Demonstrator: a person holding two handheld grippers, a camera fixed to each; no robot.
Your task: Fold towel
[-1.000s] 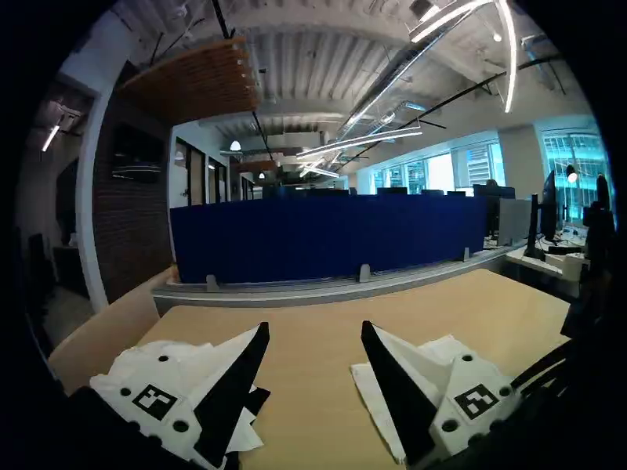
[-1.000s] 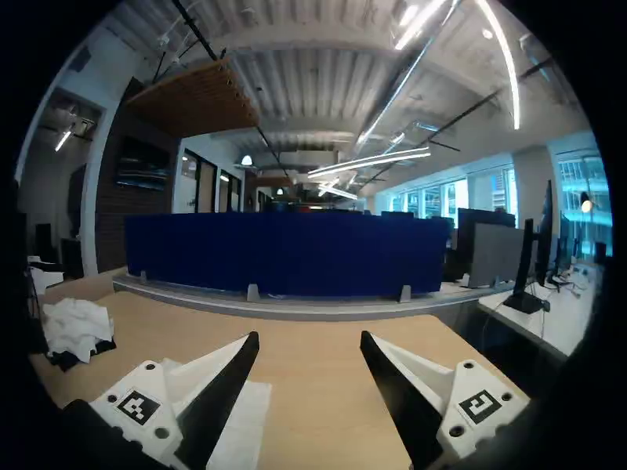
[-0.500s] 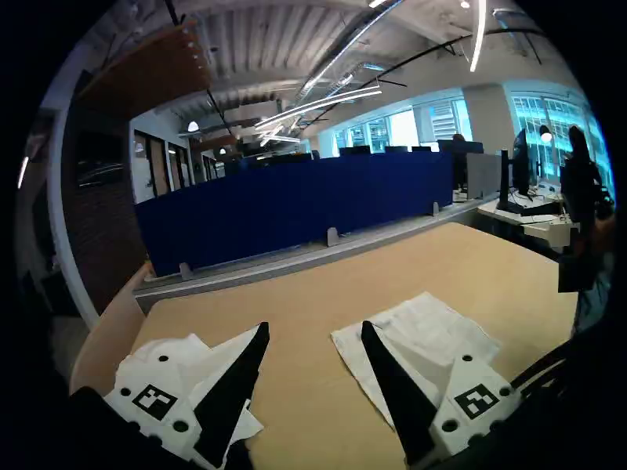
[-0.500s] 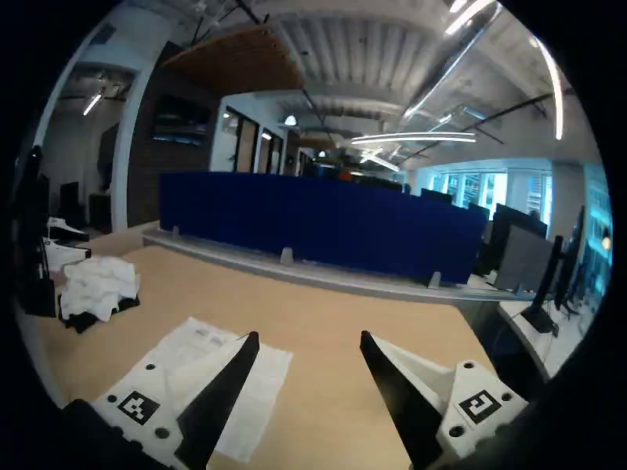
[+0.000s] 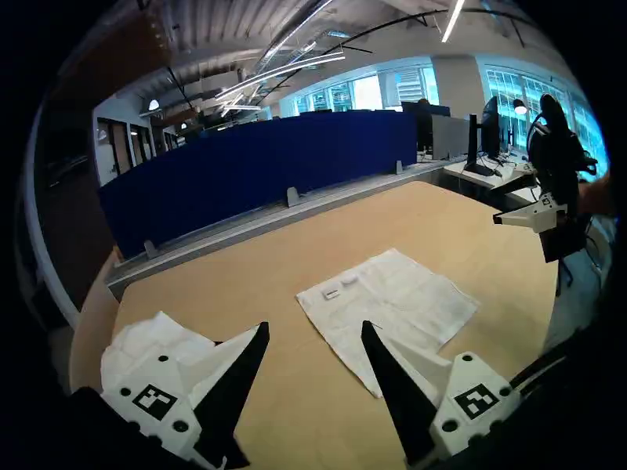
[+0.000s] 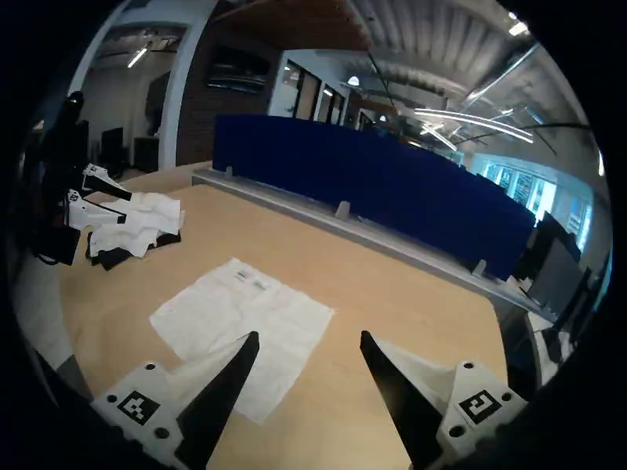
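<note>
White towel [image 5: 388, 301] flat, left gripper [image 5: 313, 324], right gripper [image 6: 307, 334] hovering, fingers [image 6: 392, 392] apart

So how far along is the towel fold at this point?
Barely begun. Done: the white towel lies spread flat on the wooden table, with no fold in it yet. In hand: nothing. The left gripper and the right gripper are both open near the towel, gripping nothing. Left: taking hold of an edge and all of the folding. A pile of white cloths sits to one side.
</note>
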